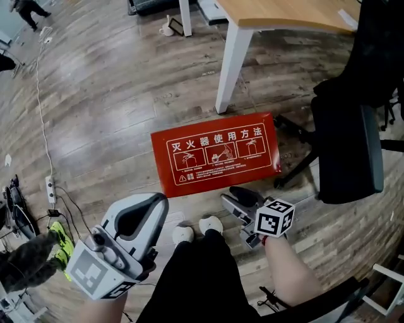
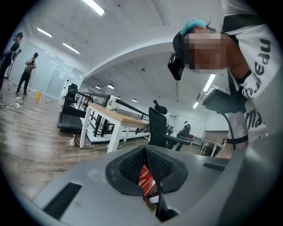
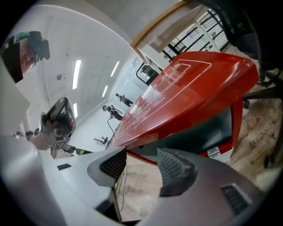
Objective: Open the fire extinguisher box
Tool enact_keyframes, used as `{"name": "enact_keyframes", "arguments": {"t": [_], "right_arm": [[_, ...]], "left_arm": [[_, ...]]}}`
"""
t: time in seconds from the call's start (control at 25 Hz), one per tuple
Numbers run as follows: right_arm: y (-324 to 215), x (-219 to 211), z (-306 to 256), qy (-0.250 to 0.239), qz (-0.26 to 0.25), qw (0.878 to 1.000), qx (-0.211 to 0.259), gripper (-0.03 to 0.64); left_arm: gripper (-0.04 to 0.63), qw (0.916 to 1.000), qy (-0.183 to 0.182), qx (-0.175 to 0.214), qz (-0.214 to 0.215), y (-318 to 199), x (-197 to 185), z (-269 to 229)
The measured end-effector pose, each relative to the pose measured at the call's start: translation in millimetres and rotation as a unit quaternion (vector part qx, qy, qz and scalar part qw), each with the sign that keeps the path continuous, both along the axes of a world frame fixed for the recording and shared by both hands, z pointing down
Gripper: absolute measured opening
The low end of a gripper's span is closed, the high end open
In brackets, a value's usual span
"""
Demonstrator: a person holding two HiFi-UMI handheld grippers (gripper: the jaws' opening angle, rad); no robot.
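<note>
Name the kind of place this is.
Probably an open-plan office or lab: a wood-topped desk on white legs, a black office chair, and ceiling strip lights over wood-look flooring. The red fire extinguisher box sits on it.

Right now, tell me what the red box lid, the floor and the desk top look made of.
Red box lid: probably painted sheet metal, glossy; a bright sheen runs across it, and a metal hinge shows beneath. Floor: wood-look planks, perhaps laminate or vinyl, low sheen; grain and seams show. Desk top: pale wood-grain board, likely laminate, smooth and matte.
</note>
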State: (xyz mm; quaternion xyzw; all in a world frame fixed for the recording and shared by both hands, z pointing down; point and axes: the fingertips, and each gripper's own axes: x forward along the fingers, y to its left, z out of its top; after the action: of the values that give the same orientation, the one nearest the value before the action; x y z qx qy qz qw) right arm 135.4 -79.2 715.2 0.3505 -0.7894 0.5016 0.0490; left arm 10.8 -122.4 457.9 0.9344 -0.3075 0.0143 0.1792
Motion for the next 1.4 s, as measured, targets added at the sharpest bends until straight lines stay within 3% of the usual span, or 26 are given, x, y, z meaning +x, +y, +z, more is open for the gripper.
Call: {"name": "enact_keyframes", "arguments": {"t": [0.32,0.64,0.92,1.2,1.28,1.32,1.4], "right_arm": [[-17,-7,9,-0.049,-0.017,0.998,0.042,0.201],[-17,-11,-9,-0.089,-0.037,0.993,0.068,0.202],[-13,-11,-55,-0.105,-0.038,0.989,0.102,0.201],[-38,-10,-114,-0.140,-0.020,0.985,0.102,0.196],[-46,-10,-123,-0.142,-0.007,0.985,0.095,0.157],[-50,-9,-127,-0.142,0.000,0.986,0.091,0.101],[-59,-10,-135,-0.152,0.012,0.985,0.084,0.087]], "left_arm": [[0.008,0.9999,-0.005,-0.006,0.013,-6,17,28],[0.007,0.9999,0.001,-0.002,0.016,-6,19,24],[0.008,0.9994,0.022,0.021,0.019,1,24,-4],[0.006,0.9982,0.031,0.049,0.014,-11,8,-55],[0.008,0.9979,0.033,0.055,0.008,-10,-2,-67],[0.008,0.9978,0.034,0.058,0.005,-10,-7,-71],[0.007,0.9975,0.035,0.062,0.001,-9,-16,-78]]}}
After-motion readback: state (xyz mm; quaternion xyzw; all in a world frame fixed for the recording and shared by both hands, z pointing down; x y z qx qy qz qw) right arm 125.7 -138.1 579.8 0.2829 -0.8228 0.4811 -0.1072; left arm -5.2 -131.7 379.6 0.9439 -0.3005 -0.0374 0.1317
